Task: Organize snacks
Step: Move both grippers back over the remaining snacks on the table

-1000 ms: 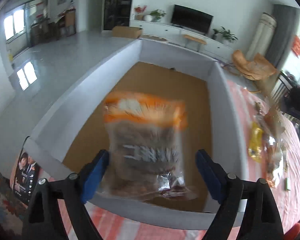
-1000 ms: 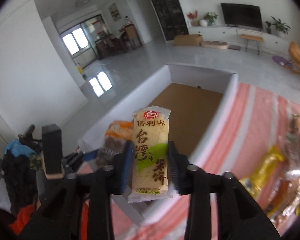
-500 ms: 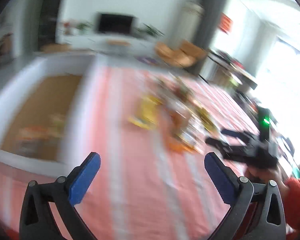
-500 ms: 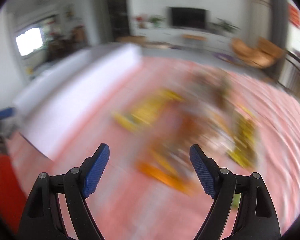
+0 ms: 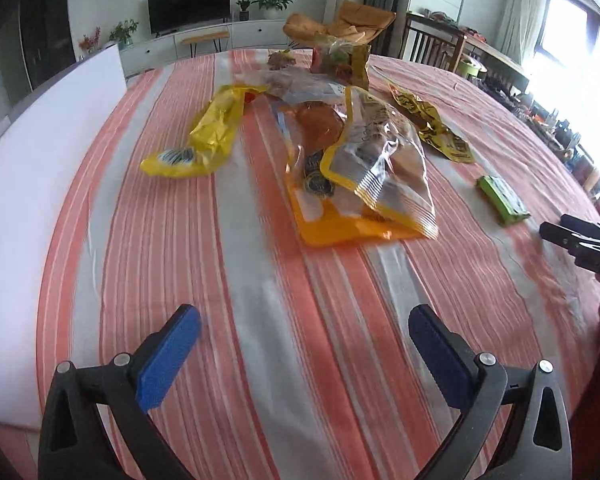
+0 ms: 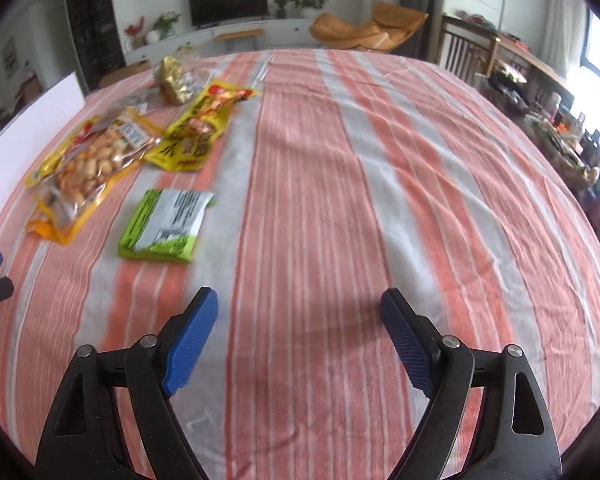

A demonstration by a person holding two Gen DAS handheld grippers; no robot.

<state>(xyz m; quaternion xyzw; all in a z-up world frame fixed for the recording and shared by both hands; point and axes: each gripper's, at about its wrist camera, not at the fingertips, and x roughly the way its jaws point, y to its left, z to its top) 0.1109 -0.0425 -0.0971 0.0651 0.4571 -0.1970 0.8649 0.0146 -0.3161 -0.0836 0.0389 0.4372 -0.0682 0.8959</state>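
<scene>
Looking past my right gripper (image 6: 299, 328), jaws opening with nothing between them, I see striped woven cloth (image 6: 340, 200). Left gripper (image 5: 304, 334) is spread wide and empty too. Farther, left of centre, a flat rectangular green packet (image 6: 164, 226) lies with its long axis running up-frame. Crinkly glossy snack bags (image 5: 360, 160) pile at centre beyond.

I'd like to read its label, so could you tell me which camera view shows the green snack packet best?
The right wrist view: the green snack packet lies close and large on the striped cloth, its white printed panel facing up. In the left wrist view it is small, far to the right, seen edge-on and slightly blurred, with no print legible.
</scene>
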